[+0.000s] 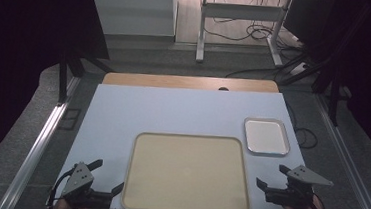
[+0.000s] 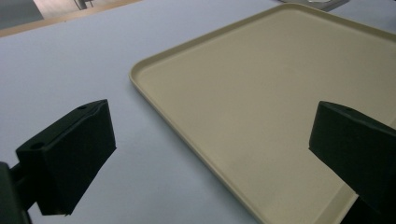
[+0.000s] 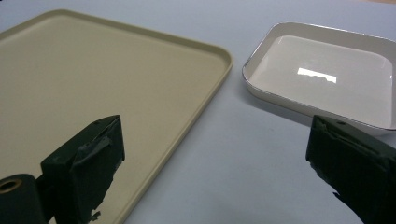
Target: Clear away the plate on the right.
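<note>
from above, the left hand-held gripper and right hand-held gripper flanked the beige tray on the tabletop, both spread wide and holding nothing. the right gripper view revealed the small white dish had a glossy glare and silver rim.

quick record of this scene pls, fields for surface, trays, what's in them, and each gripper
surface: pale blue table top
large tray: beige tray, near centre, nothing in it
small tray: white metal-rimmed tray, beyond the beige tray's far right corner, apart from it, nothing in it
left gripper: left gripper, open, holds nothing, beside the beige tray's left edge
right gripper: right gripper, open, holds nothing, near right of the beige tray
</note>
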`<state>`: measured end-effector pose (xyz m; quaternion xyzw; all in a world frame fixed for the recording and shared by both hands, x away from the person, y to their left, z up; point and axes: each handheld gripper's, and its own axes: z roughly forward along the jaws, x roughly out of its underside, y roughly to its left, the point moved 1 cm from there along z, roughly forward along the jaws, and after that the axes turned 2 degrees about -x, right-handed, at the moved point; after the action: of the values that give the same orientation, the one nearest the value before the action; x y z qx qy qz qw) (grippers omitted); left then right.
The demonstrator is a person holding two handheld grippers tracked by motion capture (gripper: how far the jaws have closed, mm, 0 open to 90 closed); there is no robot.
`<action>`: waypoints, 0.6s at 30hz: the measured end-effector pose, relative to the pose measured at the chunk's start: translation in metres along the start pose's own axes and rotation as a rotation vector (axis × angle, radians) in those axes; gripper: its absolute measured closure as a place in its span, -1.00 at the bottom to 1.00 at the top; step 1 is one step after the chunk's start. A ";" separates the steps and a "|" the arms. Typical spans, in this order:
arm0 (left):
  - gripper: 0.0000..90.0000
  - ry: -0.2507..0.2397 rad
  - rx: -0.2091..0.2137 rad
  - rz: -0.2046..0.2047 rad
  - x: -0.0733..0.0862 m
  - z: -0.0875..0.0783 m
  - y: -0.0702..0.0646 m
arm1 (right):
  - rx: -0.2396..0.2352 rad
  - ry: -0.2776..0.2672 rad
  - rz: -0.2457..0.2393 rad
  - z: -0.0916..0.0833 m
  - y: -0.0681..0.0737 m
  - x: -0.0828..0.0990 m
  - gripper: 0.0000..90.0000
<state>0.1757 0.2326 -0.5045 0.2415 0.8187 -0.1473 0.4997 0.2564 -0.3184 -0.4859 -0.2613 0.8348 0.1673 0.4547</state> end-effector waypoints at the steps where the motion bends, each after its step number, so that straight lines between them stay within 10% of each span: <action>1: -1.00 0.000 0.000 0.000 0.000 0.000 0.000 | 0.001 0.002 0.003 0.000 0.000 -0.001 -0.90; 18: -1.00 0.002 -0.001 0.004 0.000 0.000 -0.001 | -0.009 0.005 0.047 0.013 -0.017 -0.014 -0.93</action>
<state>0.1759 0.2318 -0.5044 0.2432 0.8188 -0.1457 0.4992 0.2817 -0.3211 -0.4817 -0.2440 0.8412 0.1808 0.4475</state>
